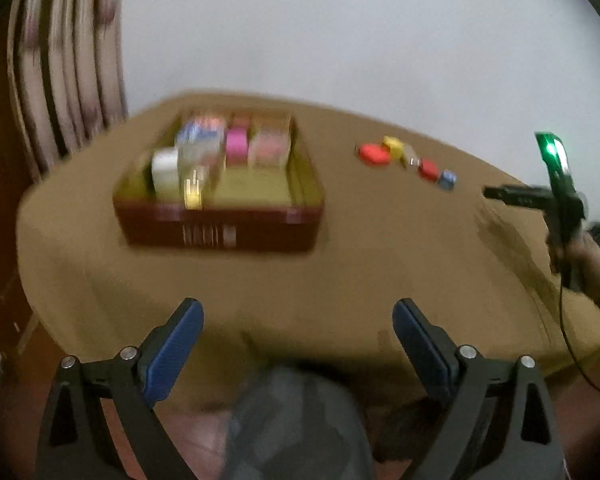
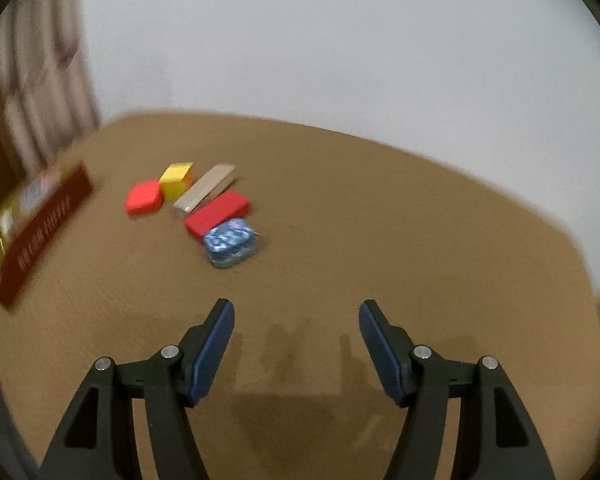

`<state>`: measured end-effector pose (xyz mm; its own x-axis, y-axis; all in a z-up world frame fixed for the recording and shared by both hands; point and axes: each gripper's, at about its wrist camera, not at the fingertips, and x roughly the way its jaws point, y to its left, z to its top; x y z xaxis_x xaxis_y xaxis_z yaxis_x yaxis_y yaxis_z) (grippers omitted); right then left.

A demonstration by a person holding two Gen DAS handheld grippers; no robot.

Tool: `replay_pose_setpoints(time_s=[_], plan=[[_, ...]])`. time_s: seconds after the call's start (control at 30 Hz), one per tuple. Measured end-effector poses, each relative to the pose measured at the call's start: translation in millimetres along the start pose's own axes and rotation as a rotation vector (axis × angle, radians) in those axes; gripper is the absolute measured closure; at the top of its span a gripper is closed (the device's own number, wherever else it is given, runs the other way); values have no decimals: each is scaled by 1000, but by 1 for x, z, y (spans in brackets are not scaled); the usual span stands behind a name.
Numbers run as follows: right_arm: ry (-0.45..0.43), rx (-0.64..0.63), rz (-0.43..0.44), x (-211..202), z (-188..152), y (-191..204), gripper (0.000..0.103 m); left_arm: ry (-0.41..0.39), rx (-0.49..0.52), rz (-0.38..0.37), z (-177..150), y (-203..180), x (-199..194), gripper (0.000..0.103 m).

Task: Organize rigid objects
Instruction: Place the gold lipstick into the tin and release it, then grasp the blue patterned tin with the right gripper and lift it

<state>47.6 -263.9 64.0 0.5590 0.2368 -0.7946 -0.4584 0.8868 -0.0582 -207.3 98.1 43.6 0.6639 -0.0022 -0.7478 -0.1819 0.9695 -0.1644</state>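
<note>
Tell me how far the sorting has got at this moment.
Partly done: the red tray already holds several items, though blur hides what they are. In hand: nothing; the left claw and right claw are both open and empty. Left: five pieces loose on the table: red case, yellow box, beige bar, red box, blue patterned case.

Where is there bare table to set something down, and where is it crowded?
Free: the wide tabletop right of the blue patterned case, the strip between the red tray and the loose row, and the near edge by both open grippers. Crowded: the tray's back half and the row from red rounded box to case.
</note>
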Motion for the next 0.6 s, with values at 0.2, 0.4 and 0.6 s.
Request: replay_pose_setpoints(time_s=[0.2,0.4,0.6], plan=[[117,-121,93,32,38,24,36,106,-95,-43,-28,16,13,9],[141,-219,122,57,53,38,36,156,18,-9,-48,-3,9,6],[181,-254,143,71,59,38,36,158,-4,-12,-50,4,5,2]])
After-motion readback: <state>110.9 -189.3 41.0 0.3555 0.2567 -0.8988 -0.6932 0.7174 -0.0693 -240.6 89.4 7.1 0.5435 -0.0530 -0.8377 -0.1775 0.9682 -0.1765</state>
